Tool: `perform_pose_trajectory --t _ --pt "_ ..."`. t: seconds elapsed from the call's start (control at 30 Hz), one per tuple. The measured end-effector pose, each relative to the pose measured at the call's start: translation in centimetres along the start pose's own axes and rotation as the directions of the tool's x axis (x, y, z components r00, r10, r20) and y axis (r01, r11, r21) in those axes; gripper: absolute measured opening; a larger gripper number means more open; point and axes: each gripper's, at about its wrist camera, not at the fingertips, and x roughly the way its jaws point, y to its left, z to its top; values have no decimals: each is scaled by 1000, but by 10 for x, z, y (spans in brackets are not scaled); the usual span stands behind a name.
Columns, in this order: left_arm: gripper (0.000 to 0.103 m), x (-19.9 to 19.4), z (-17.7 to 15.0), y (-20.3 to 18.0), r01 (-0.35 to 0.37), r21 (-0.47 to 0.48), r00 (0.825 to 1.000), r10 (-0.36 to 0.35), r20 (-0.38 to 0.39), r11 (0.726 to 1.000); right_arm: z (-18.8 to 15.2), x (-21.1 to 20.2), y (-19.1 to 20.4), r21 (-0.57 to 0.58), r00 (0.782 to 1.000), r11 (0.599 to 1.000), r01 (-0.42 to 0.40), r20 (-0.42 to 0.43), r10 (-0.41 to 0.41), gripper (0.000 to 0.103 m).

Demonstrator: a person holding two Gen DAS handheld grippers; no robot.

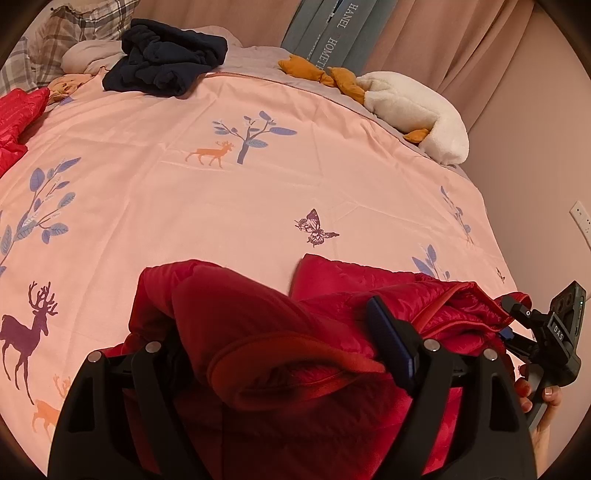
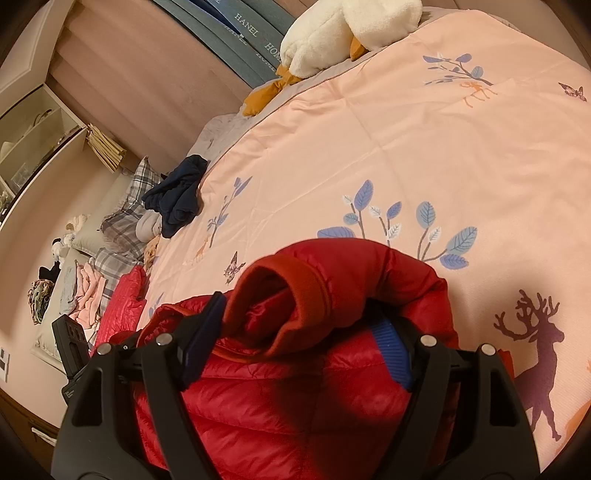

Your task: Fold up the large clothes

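A red down jacket [image 1: 325, 295] lies bunched at the near edge of a pink quilt [image 1: 221, 203] printed with deer and leaves. My left gripper [image 1: 269, 321] is open around the bundle. A sleeve with a ribbed cuff [image 1: 295, 354] drapes over and hides its left finger, and the blue pad of the right finger [image 1: 391, 339] stands bare beside the cloth. My right gripper [image 2: 301, 310] is open too, astride the jacket [image 2: 295, 398], with a rolled cuff [image 2: 291, 295] resting between its pads. The right gripper's body [image 1: 546, 332] shows at the left view's right edge, held by a hand [image 1: 543, 402].
A navy garment [image 1: 166, 59] lies crumpled at the far side of the bed, near plaid pillows [image 1: 85, 22]. A second red garment [image 1: 14, 114] sits at the left edge. A white plush goose [image 1: 413, 110] rests far right by the curtain. Folded clothes [image 2: 85, 288] lie beyond the pillows.
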Motion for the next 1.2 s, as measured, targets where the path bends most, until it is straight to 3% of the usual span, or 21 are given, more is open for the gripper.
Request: perform_pose_trajectory --t 1.2 --pt "84 5 -2 2 -4 0 1000 4 -9 1000 0 2 0 -1 1000 1000 3 -2 -3 82"
